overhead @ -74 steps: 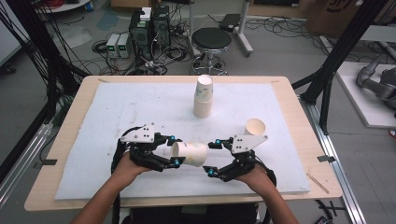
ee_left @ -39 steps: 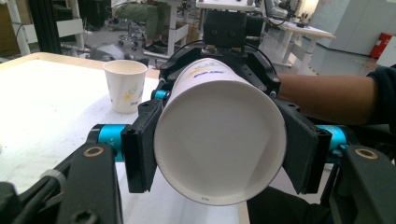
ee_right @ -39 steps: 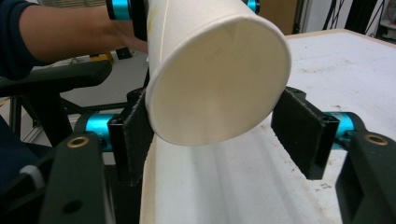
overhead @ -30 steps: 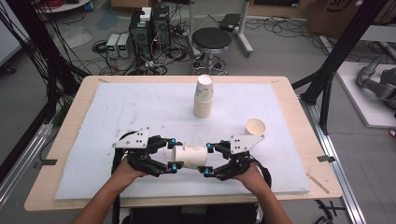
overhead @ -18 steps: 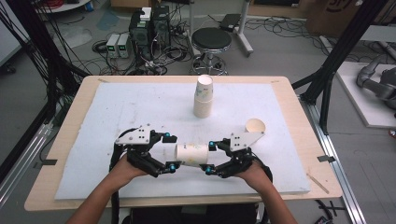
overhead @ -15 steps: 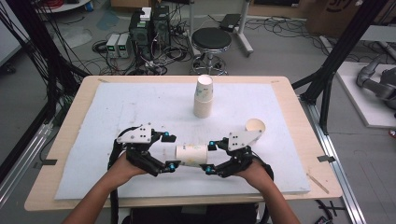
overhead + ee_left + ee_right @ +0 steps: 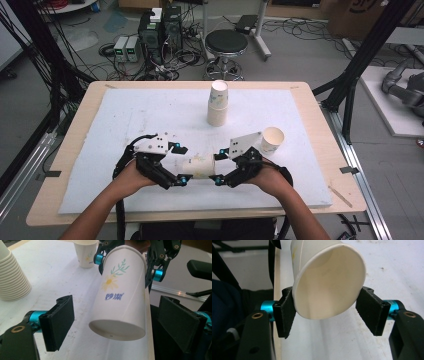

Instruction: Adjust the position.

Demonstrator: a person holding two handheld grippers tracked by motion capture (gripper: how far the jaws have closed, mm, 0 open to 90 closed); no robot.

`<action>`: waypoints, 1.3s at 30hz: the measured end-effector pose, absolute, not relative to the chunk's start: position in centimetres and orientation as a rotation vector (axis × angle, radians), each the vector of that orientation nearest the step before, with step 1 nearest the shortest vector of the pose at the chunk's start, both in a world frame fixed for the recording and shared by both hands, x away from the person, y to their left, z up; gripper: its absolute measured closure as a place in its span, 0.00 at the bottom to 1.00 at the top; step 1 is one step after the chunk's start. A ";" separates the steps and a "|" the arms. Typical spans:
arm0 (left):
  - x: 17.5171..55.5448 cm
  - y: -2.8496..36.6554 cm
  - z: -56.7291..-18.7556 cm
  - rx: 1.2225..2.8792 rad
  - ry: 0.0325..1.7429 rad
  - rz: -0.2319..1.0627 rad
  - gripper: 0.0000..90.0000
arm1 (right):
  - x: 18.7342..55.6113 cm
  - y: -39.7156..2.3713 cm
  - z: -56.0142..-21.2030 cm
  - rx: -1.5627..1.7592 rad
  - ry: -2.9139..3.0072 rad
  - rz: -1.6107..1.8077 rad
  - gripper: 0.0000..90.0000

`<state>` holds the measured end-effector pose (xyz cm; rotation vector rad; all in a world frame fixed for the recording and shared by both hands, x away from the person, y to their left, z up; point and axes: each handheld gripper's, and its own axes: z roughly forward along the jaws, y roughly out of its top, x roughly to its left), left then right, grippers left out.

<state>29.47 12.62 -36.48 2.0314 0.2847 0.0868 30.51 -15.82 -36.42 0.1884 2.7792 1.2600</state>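
Note:
A white paper cup (image 7: pixel 199 166) with a daisy print lies on its side in the air between my two grippers, just above the white mat (image 7: pixel 125 115). My right gripper (image 7: pixel 219 166) is shut on its rim end; in the right gripper view the jaws press both sides of the open mouth of the cup (image 7: pixel 329 282), which looks slightly oval. My left gripper (image 7: pixel 179 163) is open at the base end. In the left gripper view its jaws stand wide on either side of the cup (image 7: pixel 120 295) without touching it, and the right gripper (image 7: pixel 127 266) clamps the far rim.
A tall stack of paper cups (image 7: pixel 218 102) stands at the mat's far centre, also at the left of the left gripper view (image 7: pixel 12 277). A single upright cup (image 7: pixel 272 140) stands just right of my right gripper. The table's wooden front edge (image 7: pixel 200 215) runs close below the hands.
My right gripper came in from the right and shut on the cup's rim, while my left gripper, which held the cup before, now stands open around its base.

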 end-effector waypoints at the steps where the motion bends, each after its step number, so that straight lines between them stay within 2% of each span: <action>1: 29.5 12.6 -36.5 2.050 0.275 0.094 0.16 | 30.5 -15.6 -36.4 0.182 2.785 1.248 0.39; 39: 30.0 10.4 -37.2 2.346 0.195 0.066 0.23 | 30.7 -10.8 -34.2 0.014 2.924 0.706 0.39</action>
